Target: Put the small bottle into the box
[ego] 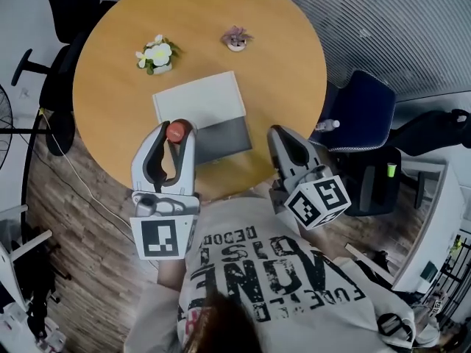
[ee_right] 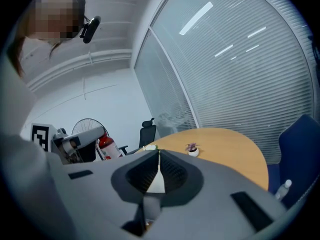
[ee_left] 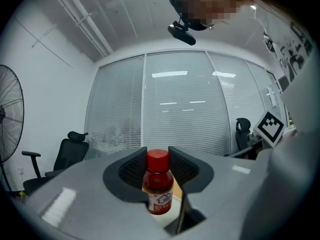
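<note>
Roughly midway: left gripper (ego: 175, 140) clamped on the small bottle (ee_left: 158, 186), red cap up; bottle held above the near-left corner of the box (ego: 223, 141), at the table (ego: 283, 65) edge, not yet inside; right gripper (ee_right: 158, 156) jaws together, empty; carrying over, lowering and release remain.

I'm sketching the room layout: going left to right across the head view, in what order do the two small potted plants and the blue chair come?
White-flowered plant → pink plant → blue chair.
</note>
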`<state>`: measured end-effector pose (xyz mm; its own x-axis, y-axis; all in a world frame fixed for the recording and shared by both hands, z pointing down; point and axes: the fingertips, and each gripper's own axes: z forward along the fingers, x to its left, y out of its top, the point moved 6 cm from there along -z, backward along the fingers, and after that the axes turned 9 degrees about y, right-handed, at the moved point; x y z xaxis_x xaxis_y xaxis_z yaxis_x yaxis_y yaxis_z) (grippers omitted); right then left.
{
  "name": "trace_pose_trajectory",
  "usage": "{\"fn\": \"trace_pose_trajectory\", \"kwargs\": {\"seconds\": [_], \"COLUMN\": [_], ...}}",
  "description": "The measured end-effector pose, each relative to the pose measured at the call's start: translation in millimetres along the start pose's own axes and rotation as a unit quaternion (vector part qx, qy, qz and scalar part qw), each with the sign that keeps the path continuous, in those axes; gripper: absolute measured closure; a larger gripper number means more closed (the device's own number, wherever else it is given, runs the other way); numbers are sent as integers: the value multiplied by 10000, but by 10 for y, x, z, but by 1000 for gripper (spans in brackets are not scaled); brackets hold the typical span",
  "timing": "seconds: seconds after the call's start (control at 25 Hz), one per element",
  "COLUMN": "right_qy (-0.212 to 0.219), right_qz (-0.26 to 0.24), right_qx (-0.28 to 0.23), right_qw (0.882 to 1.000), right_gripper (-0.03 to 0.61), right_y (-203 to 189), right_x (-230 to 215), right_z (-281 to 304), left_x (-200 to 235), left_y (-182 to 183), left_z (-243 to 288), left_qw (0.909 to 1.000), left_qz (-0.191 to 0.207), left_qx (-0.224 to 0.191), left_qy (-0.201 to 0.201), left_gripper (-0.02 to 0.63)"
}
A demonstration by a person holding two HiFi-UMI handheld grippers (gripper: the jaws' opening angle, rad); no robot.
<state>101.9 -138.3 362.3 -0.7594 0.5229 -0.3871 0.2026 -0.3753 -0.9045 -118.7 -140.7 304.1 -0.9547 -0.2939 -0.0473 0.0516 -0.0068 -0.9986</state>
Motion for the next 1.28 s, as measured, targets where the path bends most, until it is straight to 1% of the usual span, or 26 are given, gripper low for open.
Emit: {"fn": "trace_pose_trajectory", "kwargs": {"seconds": [0.2,0.44,0.48,0.6,0.64,0.76,0.92,1.04,1.28], "right_qy": [-190,-316,-319,-349,-357,-343,-303,-300,-346], "right_qz": [78,122,119,124,128,119,129,158,184], "right_qx": [9,84,108,119,124,169,191,203,228], "right_qw": [9998,9994,9994,9992,9992,9992,9993,9992,9990], "right_gripper": [563,563,563,563,563,563,563,563,563], "right_y": [-36,-48,-50,-79,-86,-85,-83,-90,-93], "right_x": [-88,-158,-157,-169,-169,-146,-130,-119,-134], "right_z": [-85,-150,-154,-156,-150,-117,-89,-91,-65], "left_x": [-104,-216,-224,-226,-225,-224,-233,-235,-252], "left_y": [-271,-600,-645,-747,-800,-987,-1139,-1224,-1510], "left_z": [70,67,68,92,87,68,97,115,158], "left_qw": [9996,9972,9972,9982,9980,9953,9944,9948,9916], "left_qz": [-95,-214,-208,-194,-198,-244,-280,-236,-139], "left_qx": [245,664,655,444,472,848,934,886,1130], "left_qy": [-143,-280,-301,-356,-371,-393,-413,-433,-613], "left_gripper": [474,474,474,474,475,476,476,476,476]}}
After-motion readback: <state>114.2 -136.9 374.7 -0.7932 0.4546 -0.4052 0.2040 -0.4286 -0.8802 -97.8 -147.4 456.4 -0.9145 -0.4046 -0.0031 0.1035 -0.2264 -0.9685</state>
